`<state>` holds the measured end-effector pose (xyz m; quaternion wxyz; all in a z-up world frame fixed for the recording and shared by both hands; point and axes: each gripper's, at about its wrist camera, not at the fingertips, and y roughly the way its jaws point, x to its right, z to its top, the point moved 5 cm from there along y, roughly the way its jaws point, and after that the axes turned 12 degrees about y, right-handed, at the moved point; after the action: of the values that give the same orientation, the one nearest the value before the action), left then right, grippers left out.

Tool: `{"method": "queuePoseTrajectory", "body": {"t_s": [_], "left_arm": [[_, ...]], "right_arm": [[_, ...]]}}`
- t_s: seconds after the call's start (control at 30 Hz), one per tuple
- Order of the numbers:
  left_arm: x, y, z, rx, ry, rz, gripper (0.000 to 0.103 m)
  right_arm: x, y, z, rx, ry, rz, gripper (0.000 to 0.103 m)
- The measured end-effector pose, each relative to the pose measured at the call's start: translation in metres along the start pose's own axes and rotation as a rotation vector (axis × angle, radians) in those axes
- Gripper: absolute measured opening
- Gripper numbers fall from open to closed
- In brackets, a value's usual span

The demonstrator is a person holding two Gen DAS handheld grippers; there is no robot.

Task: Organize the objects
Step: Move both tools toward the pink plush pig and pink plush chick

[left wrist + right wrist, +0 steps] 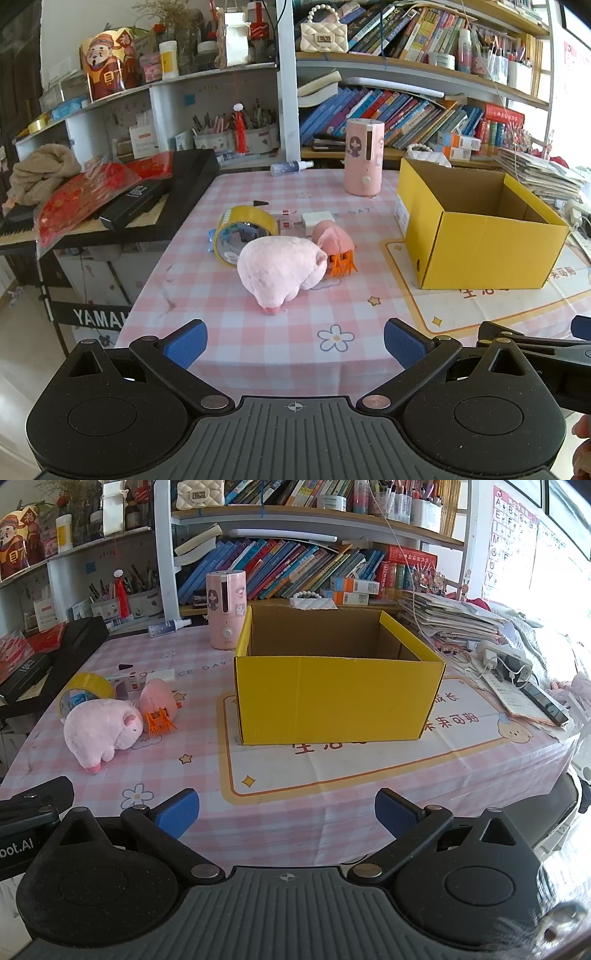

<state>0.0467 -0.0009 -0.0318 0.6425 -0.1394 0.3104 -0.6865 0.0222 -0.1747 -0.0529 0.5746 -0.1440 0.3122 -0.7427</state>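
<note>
Two claws, left claw [295,347] and right claw [286,814], hang empty with jaws apart over the near tabletop [229,354] edge. Pink plush pig [282,271] lies mid-tabletop toward the left edge; yellow box [338,690] stands well apart, open. Suggest straddling the pig's body, squeezing gently.

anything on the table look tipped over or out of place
Yes. The pink plush pig lies tipped nose-down against an orange claw clip. The yellow tape roll leans on its edge behind it. The yellow box stands upright, open.
</note>
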Motion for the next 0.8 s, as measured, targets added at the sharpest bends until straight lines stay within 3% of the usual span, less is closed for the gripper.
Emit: {"method": "queuePoseTrajectory", "body": {"t_s": [0.8], "left_arm": [[-0.016,0.01,0.001,0.007,-0.032,-0.027,0.103]], "right_arm": [[-0.017,0.003,0.004,0.014,-0.019,-0.02,0.103]]}}
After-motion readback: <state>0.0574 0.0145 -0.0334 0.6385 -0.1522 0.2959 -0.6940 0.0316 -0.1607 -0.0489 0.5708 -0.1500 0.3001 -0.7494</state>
